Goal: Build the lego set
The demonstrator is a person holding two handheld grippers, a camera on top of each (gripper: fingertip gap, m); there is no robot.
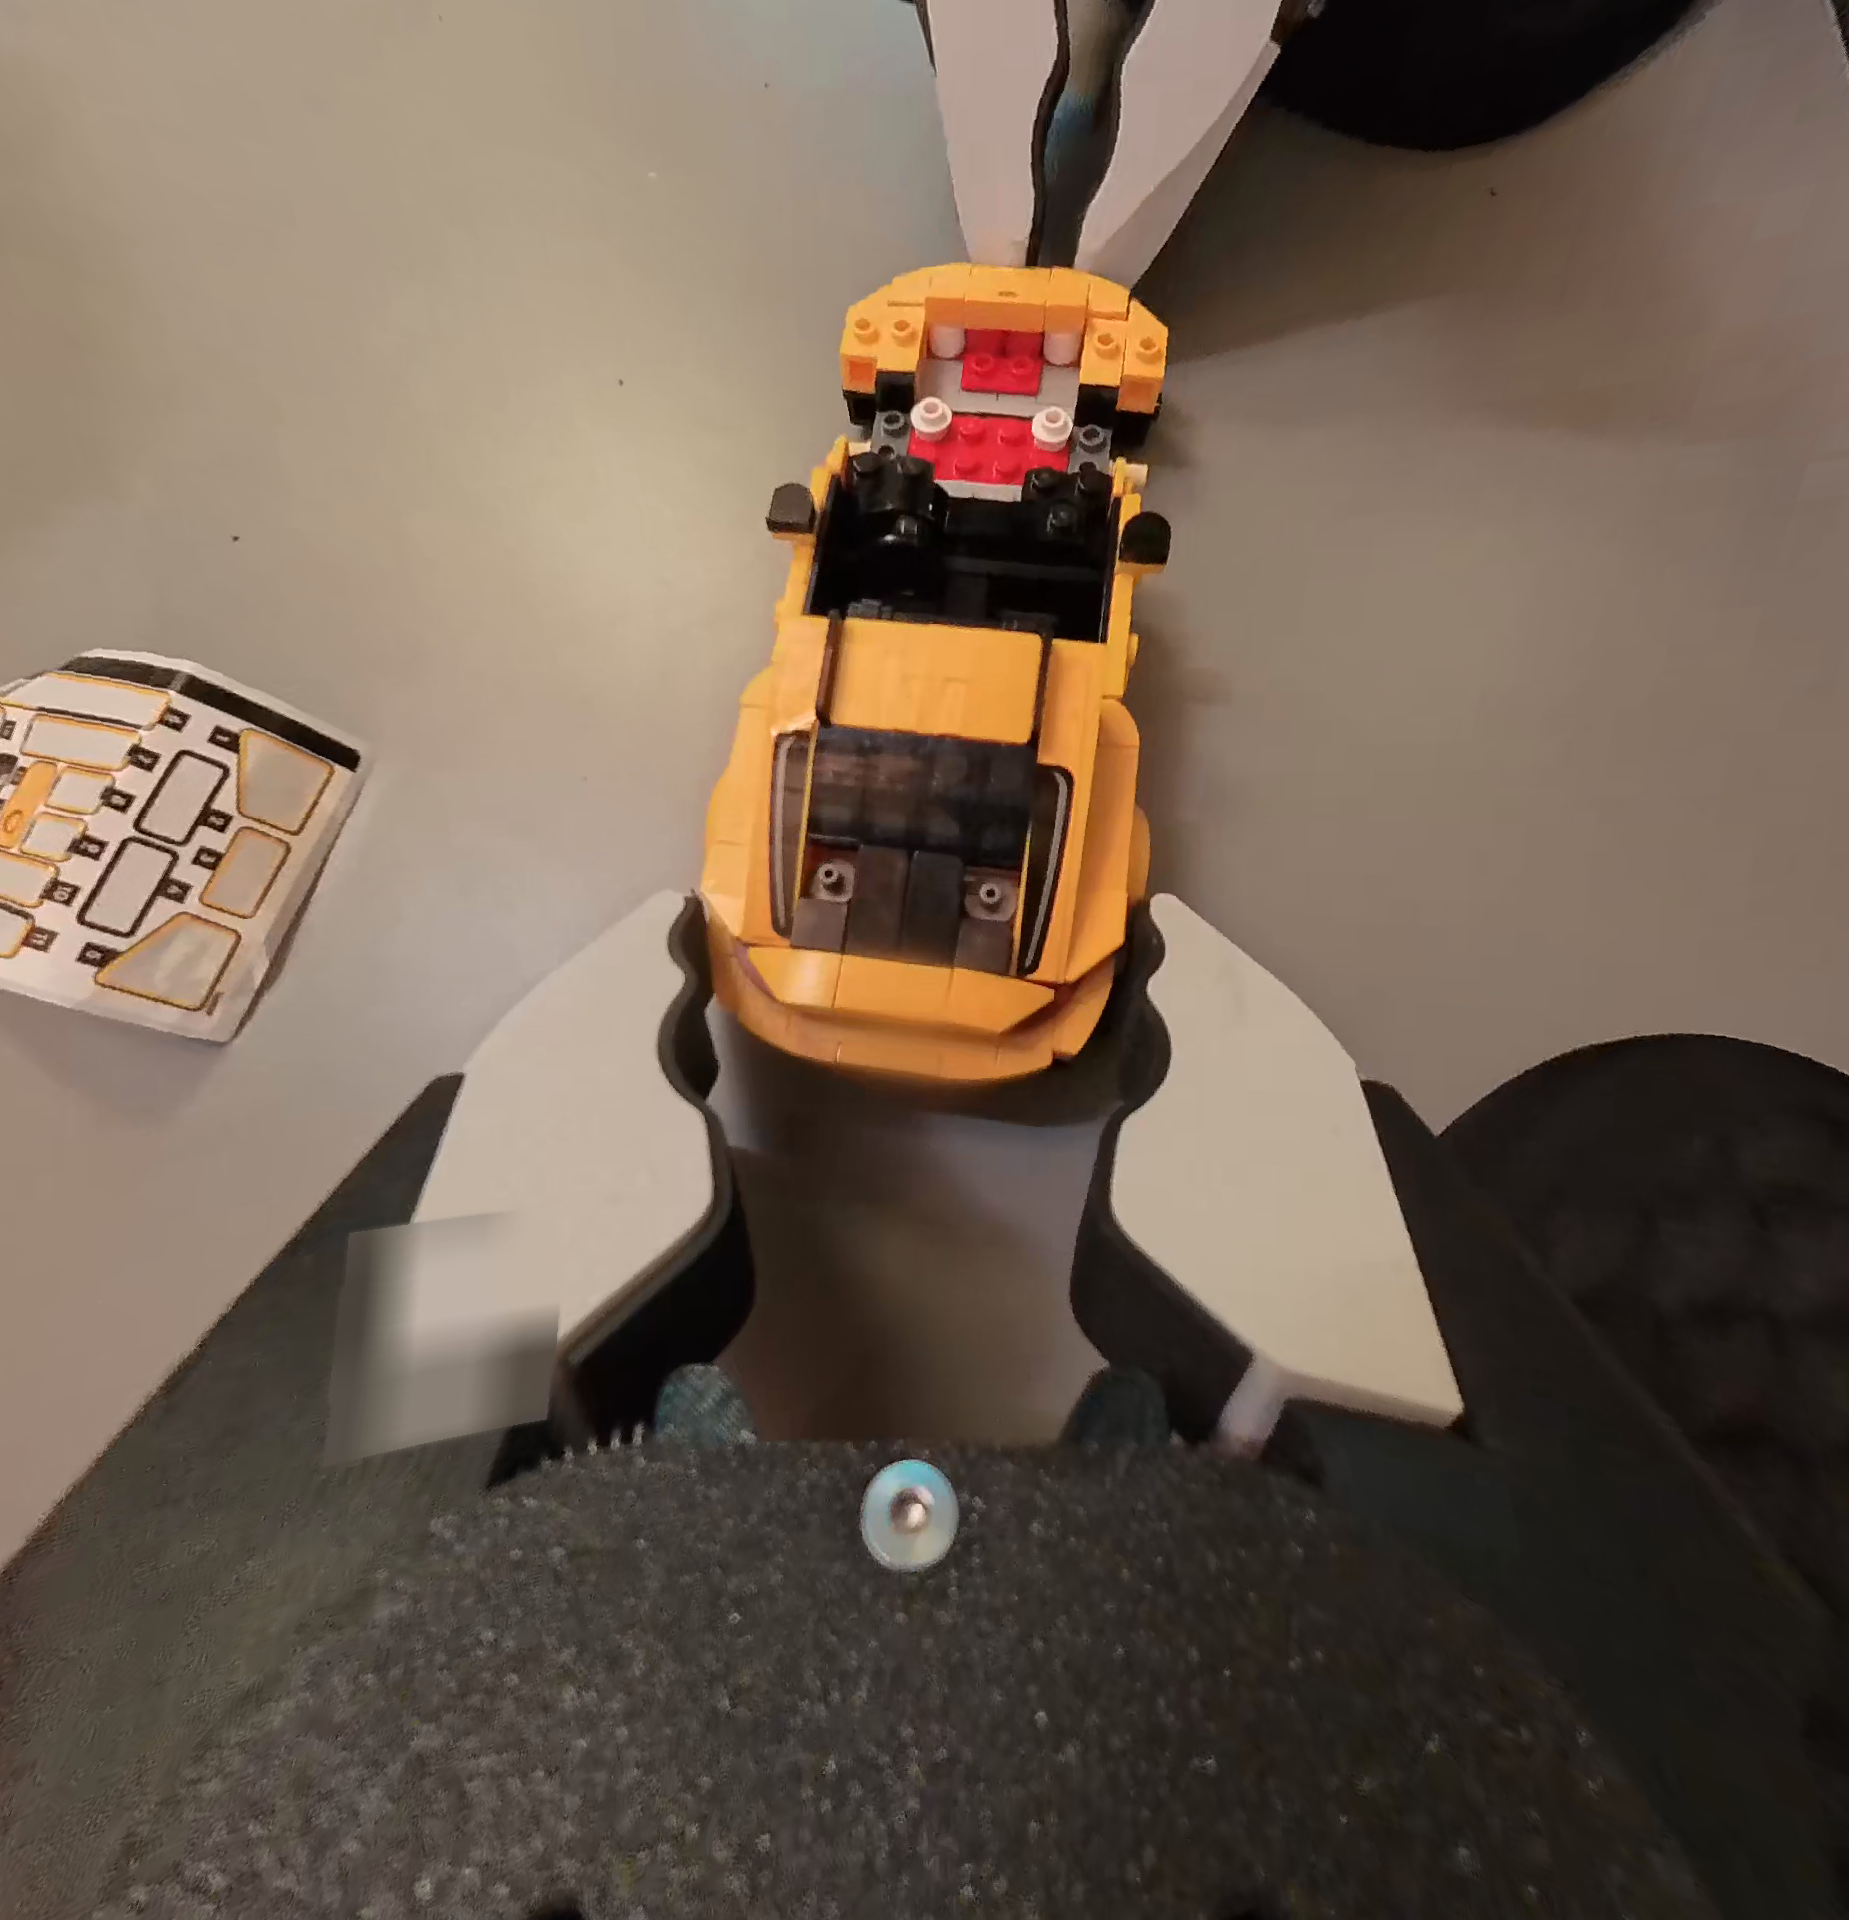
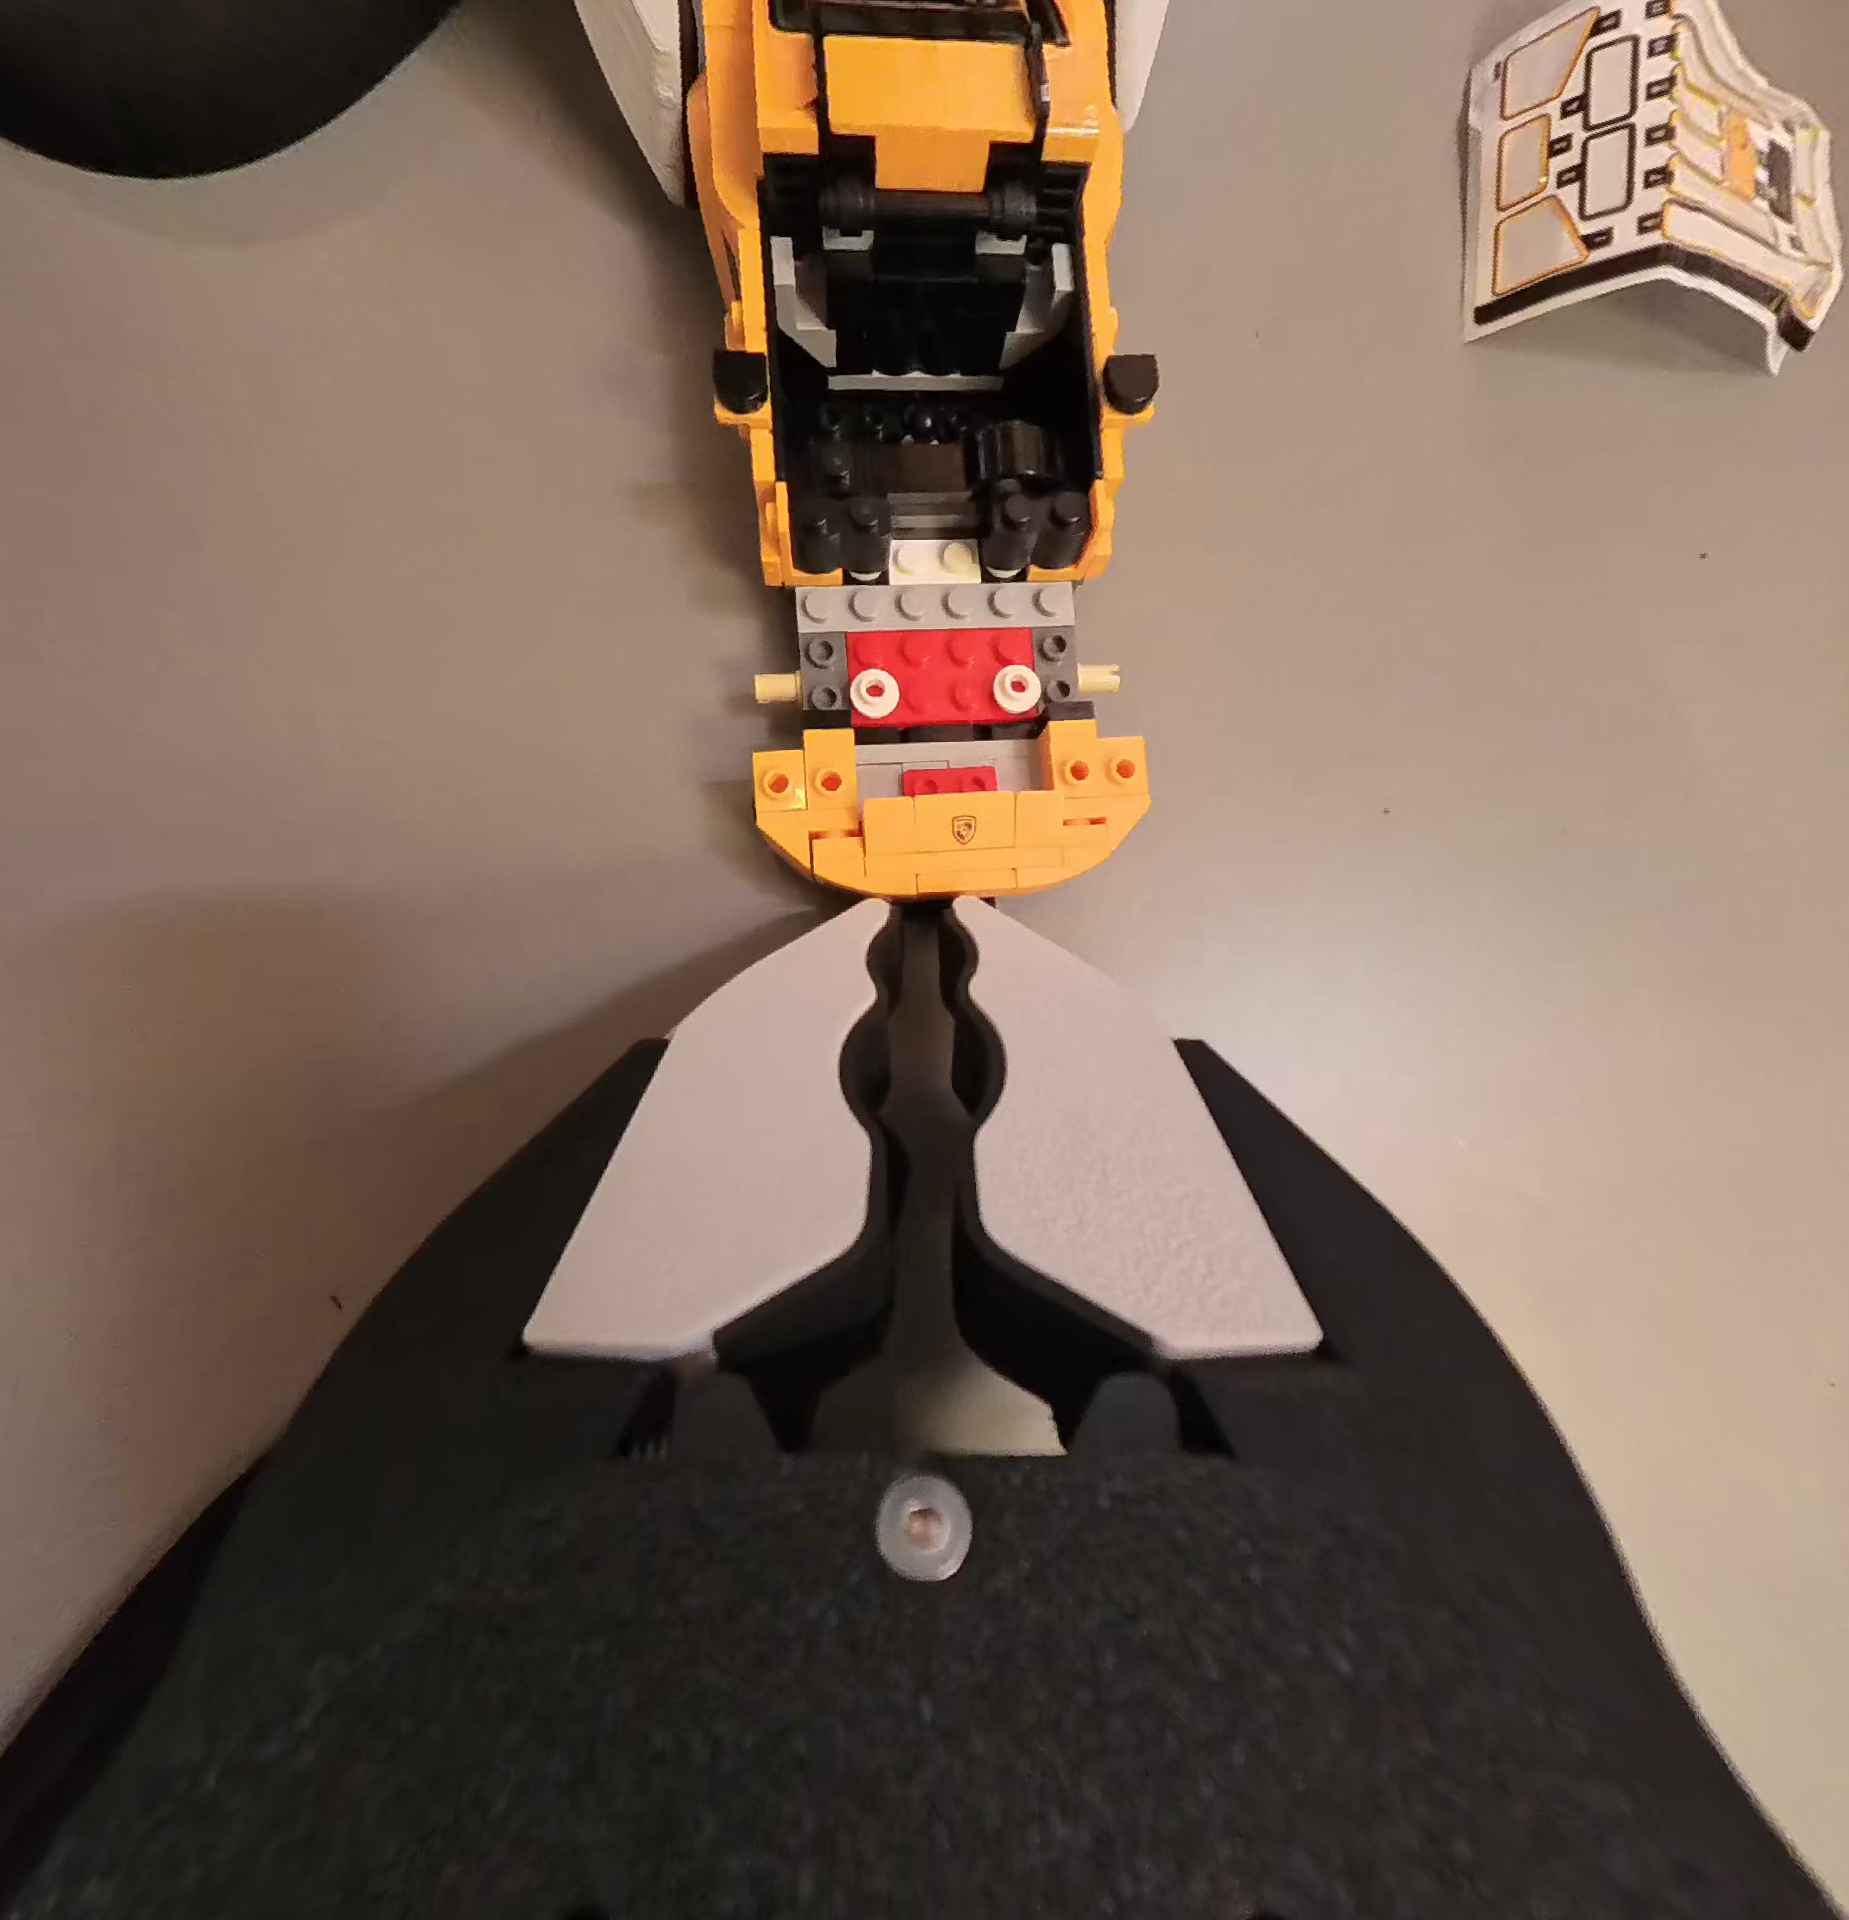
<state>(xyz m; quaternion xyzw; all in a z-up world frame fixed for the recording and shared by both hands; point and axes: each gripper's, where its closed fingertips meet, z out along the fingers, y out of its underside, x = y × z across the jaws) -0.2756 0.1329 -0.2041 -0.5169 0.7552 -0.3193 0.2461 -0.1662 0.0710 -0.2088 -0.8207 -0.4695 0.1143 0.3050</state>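
This looks like a desk or work table indoors, but the pictures are too close to tell what kind of room it is. The smooth grey table top [image 2: 276, 623] fills almost the whole view, and warm light falls on it. A half-built yellow toy brick car [image 1: 951, 727] sits on it. A curled white sticker sheet with yellow and black outlines [image 1: 141, 842] lies well off to one side. It seems like a spot for building toys.
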